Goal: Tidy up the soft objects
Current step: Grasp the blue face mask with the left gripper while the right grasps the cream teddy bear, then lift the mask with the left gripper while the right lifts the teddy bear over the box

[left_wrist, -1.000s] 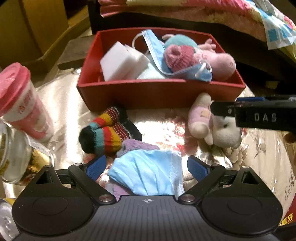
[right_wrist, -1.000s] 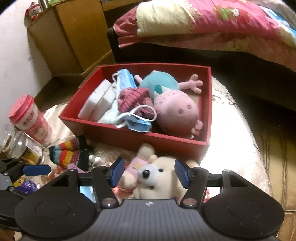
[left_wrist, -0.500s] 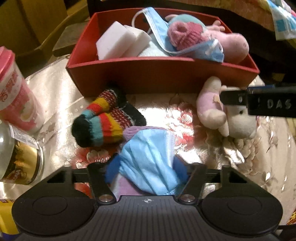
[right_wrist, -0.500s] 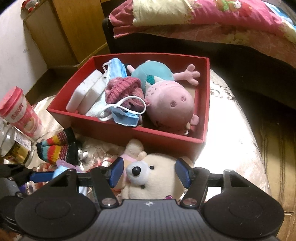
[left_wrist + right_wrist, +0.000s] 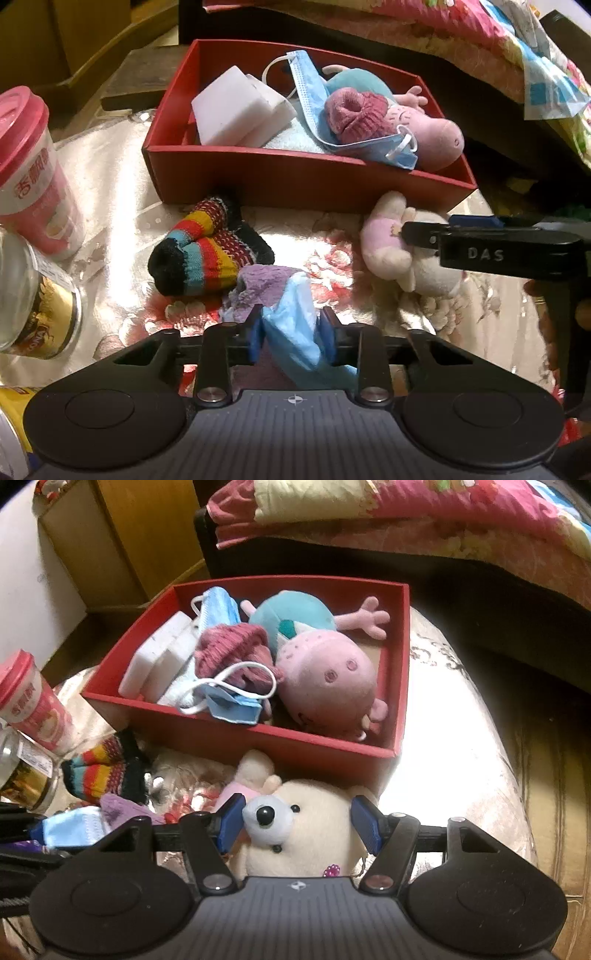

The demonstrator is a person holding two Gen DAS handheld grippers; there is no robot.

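**Mask pinched, bear between the pads**

Left wrist view: my left tool [image 5: 291, 334] has just been closing and now pinches the pleated blue mask [image 5: 293, 325], bunched into a soft fold between the blue pads. Under it lies a fuzzy purple cloth [image 5: 264, 286]; just beyond, a ribbed striped sock [image 5: 205, 258] sits rolled on the shiny floral table [image 5: 325, 254]. The red box [image 5: 295, 177], stiff and square-walled, holds white foam blocks [image 5: 236, 105], another mask, a knitted maroon hat [image 5: 356, 116] and a plush pig [image 5: 432, 136].

Right wrist view: my right tool [image 5: 299, 821] straddles the head of the cream plush bear [image 5: 314, 834], which lies on the table against the box's near wall [image 5: 280, 746]. Both pads sit against the fur, but I cannot tell whether they press it. At left stands a pink-lidded cup [image 5: 33, 701].
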